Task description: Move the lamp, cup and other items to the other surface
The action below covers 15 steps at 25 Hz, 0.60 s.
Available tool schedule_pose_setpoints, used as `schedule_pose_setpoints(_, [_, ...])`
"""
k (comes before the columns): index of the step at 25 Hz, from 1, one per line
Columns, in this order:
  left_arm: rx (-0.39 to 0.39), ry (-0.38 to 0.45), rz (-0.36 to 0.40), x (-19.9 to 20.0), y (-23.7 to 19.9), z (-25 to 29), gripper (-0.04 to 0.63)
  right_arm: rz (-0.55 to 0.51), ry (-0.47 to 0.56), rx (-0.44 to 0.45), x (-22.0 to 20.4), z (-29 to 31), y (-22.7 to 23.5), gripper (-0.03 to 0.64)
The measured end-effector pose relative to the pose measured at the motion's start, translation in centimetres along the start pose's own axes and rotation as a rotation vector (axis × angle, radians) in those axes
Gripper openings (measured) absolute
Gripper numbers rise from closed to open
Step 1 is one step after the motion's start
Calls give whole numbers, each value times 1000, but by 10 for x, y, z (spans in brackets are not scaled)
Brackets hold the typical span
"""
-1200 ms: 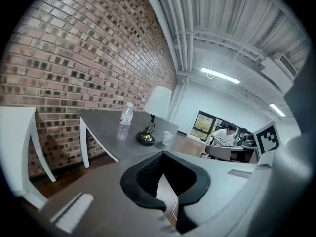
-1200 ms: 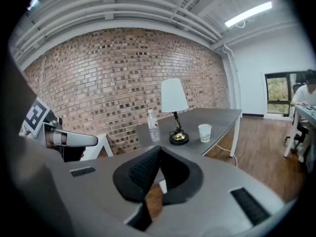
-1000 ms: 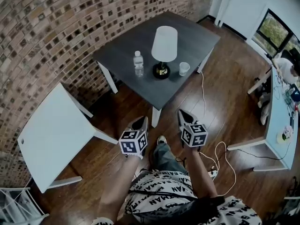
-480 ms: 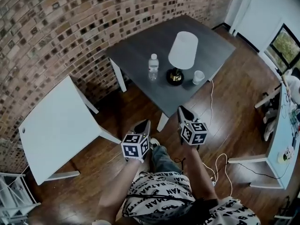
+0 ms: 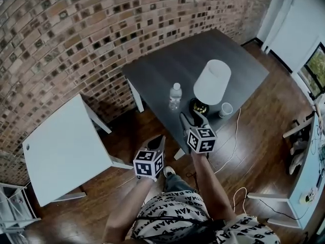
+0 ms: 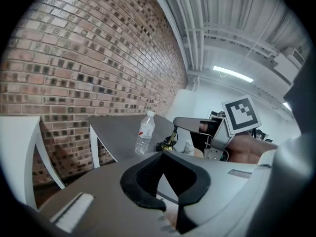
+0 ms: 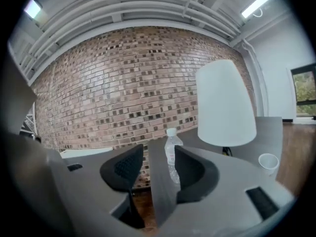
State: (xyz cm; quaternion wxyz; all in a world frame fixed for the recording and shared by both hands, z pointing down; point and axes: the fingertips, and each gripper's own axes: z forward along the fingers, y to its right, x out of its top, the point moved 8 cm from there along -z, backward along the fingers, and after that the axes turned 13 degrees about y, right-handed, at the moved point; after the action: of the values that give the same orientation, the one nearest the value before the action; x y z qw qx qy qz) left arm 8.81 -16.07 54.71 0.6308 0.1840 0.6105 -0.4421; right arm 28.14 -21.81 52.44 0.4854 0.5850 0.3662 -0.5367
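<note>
On the dark table (image 5: 167, 67) stand a lamp with a white shade (image 5: 212, 82) and a dark base (image 5: 199, 107), a clear water bottle (image 5: 175, 96) and a small white cup (image 5: 226, 109). My right gripper (image 5: 189, 120) hovers at the table's front edge, just short of the lamp base. Its jaws are opening and hold nothing. In the right gripper view the bottle (image 7: 171, 147) shows beyond the right gripper (image 7: 158, 162), with the shade (image 7: 224, 105) and cup (image 7: 268, 162) to the right. My left gripper (image 5: 158, 141) hangs lower over the floor, slightly open and empty.
A white table (image 5: 61, 146) stands to the left by the brick wall (image 5: 76, 39). A white cable (image 5: 231, 146) trails across the wood floor right of the dark table. A light desk (image 5: 310, 187) is at the far right, a white rack (image 5: 10, 212) at bottom left.
The dark table has come nearer in view. My right gripper has moved forward to the table's front edge by the lamp base. The left gripper has stayed low.
</note>
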Motion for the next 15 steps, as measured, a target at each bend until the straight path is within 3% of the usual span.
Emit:
schedule_pose_setpoints(8, [38,25,-6,26,-25,45,0,-58,-14,39,17,83,9,213])
schedule_pose_setpoints(15, [66,24,-19,32,-44,68,0,-132,-61,-34,16,122,20,212])
